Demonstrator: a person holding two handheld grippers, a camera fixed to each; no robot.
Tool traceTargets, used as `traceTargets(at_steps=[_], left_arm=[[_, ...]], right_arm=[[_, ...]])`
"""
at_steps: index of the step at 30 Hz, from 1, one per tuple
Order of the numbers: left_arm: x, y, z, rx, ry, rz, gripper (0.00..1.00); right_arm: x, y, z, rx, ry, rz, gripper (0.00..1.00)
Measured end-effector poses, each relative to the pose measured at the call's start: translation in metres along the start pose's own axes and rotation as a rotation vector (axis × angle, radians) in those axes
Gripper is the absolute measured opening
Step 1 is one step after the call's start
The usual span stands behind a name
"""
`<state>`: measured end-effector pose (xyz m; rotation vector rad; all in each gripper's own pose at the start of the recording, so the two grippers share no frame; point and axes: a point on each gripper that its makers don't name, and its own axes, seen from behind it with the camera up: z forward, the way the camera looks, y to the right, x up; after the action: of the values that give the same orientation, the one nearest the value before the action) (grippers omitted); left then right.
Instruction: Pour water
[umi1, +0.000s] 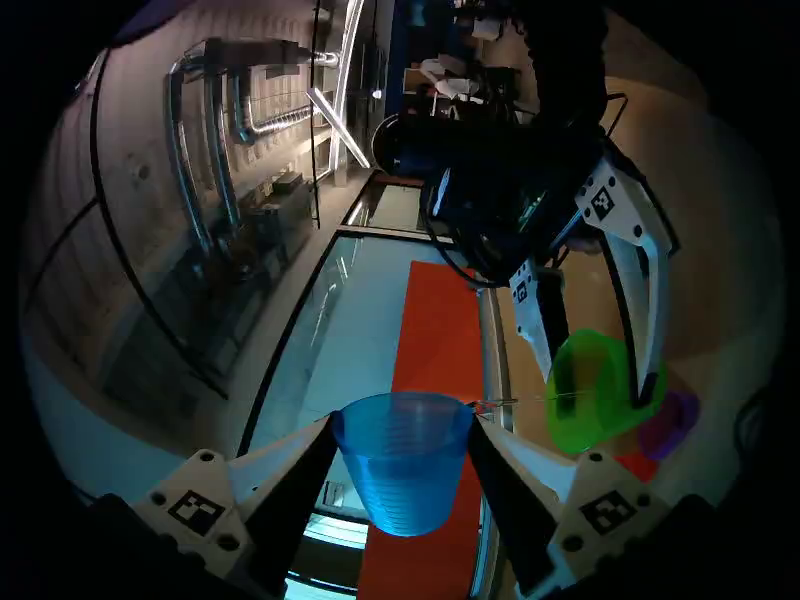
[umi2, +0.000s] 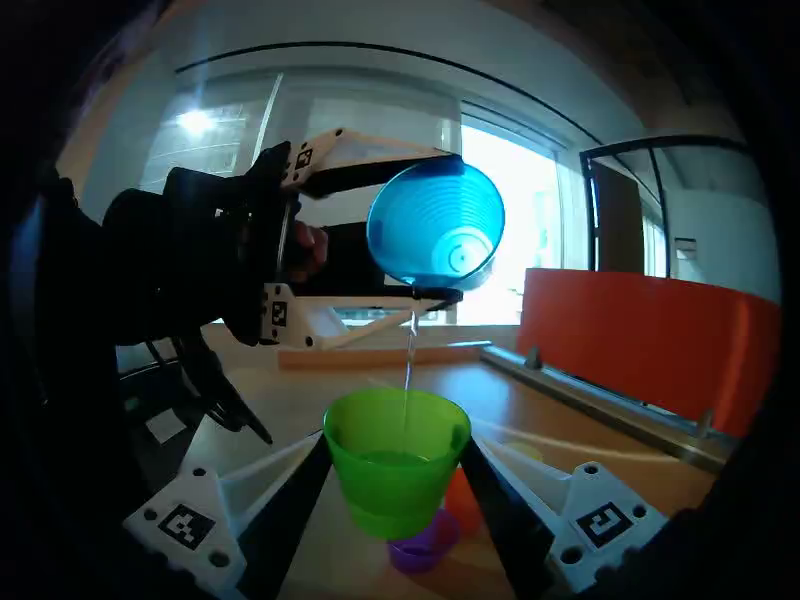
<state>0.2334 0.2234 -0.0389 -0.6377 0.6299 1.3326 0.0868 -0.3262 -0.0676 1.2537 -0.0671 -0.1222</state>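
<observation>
Plainly, the pour is under way. In the right gripper view, the left gripper (umi2: 455, 225) grips the blue cup (umi2: 436, 222) at 12 o'clock, one finger on each side of it. The cup is tipped right over, so its mouth faces the camera. A thin stream (umi2: 408, 360) drops from its lower rim straight into the green cup (umi2: 395, 480) at 6 o'clock. The right gripper (umi2: 397, 440) has its jaws closed on the green cup, holding it upright just above the table (umi2: 300, 400).

The green cup holds a shallow pool near its bottom and looks well short of full. Little water shows inside the blue cup and the stream is thin, so I judge the pour to be well along and close to running out. What is left seems to be draining the last of it, righting the blue cup and setting both cups down.

A purple cup (umi2: 425, 550) and an orange cup (umi2: 462, 500) stand on the table just beneath the green one, toward 5 o'clock. An orange panel (umi2: 650, 340) stands at 3 o'clock. A gloved hand (umi2: 210, 260) holds the left gripper at 9 o'clock.
</observation>
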Motion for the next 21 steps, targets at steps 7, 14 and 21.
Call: traceTargets(at_steps=[7, 14, 21], left_arm=[[0.0033, -0.0006, -0.0011, 0.000, 0.002, 0.013, 0.87], [0.0059, -0.0015, -0.0011, 0.002, 0.007, 0.023, 0.87], [0.0069, 0.0000, -0.0004, 0.003, 0.010, 0.036, 0.87]], right_arm=[[-0.0007, 0.0004, -0.0010, -0.002, -0.002, -0.002, 0.90], [-0.0003, 0.0007, -0.0018, -0.003, -0.002, -0.004, 0.90], [-0.0003, 0.0000, -0.0019, -0.002, -0.003, -0.006, 0.90]])
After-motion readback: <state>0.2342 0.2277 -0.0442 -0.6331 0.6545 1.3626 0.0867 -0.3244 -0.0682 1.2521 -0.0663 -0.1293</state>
